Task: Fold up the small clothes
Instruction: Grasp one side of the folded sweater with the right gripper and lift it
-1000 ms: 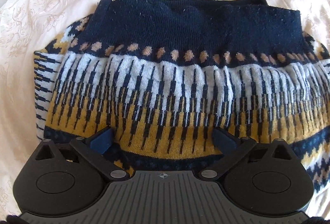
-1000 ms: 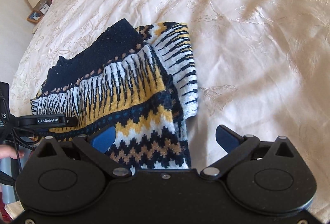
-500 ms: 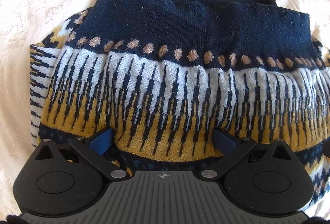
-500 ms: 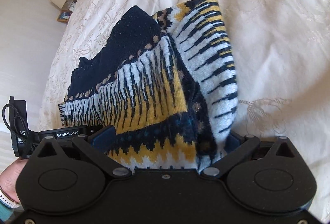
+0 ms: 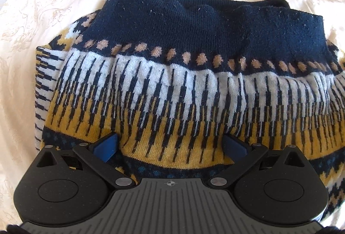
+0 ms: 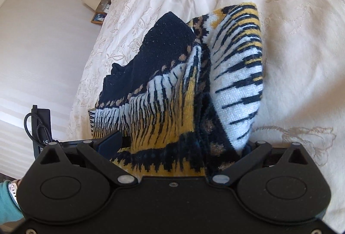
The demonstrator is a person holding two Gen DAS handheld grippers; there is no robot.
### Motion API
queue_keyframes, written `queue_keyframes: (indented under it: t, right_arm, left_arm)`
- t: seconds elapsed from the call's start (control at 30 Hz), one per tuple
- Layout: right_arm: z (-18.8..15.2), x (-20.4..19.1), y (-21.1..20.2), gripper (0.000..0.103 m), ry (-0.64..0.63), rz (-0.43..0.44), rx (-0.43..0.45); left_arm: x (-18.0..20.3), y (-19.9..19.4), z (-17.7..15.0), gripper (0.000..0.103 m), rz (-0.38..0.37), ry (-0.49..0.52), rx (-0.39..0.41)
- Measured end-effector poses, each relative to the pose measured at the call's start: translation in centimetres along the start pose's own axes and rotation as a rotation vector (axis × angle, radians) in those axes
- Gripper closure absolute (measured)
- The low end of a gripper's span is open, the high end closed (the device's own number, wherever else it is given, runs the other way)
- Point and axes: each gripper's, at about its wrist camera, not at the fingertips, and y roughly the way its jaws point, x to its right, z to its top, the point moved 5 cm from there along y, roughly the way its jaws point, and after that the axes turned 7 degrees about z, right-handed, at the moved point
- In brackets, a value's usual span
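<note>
A small knitted sweater (image 5: 172,83), navy with white, yellow and tan patterns, lies folded on a cream bedspread (image 5: 54,7). My left gripper (image 5: 170,145) is open with its jaws wide apart, and the sweater's near edge bulges between them. In the right wrist view the sweater (image 6: 172,104) is bunched and raised at its near end. My right gripper (image 6: 181,147) is open too, its jaws wide apart around the thick near edge; the right fingertip is hidden behind the fabric. The left gripper's body (image 6: 43,126) shows at the left.
The cream embroidered bedspread (image 6: 280,18) spreads around the sweater. A white wall, a lamp (image 6: 91,0) and a small picture frame (image 6: 97,17) on a bedside stand are at the far left. A teal-sleeved wrist (image 6: 8,197) shows at the bottom left.
Both grippers pushed forward into the sweater's near edge. The right one moved left onto the fabric and tilted, and the sweater's near end has bunched up and risen.
</note>
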Motion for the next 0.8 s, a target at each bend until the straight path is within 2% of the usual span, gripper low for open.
queue_keyframes:
  t: [0.27,0.57,0.8]
  right_arm:
    - [-0.1,-0.2,0.2,0.0,-0.045,0.001,-0.02]
    - [-0.8,-1.0,0.2,0.0,-0.087,-0.07,-0.033]
    - [-0.3,0.2,-0.9,0.0,0.016,-0.012,0.002]
  left_arm:
    - [0.7,-0.7,3.0,0.0,0.016,0.007,0.037]
    - [2.3,0.6,7.7,0.0,0.039,0.037,0.051]
    - [2.7,1.1,8.8,0.0,0.045,0.031,0.035]
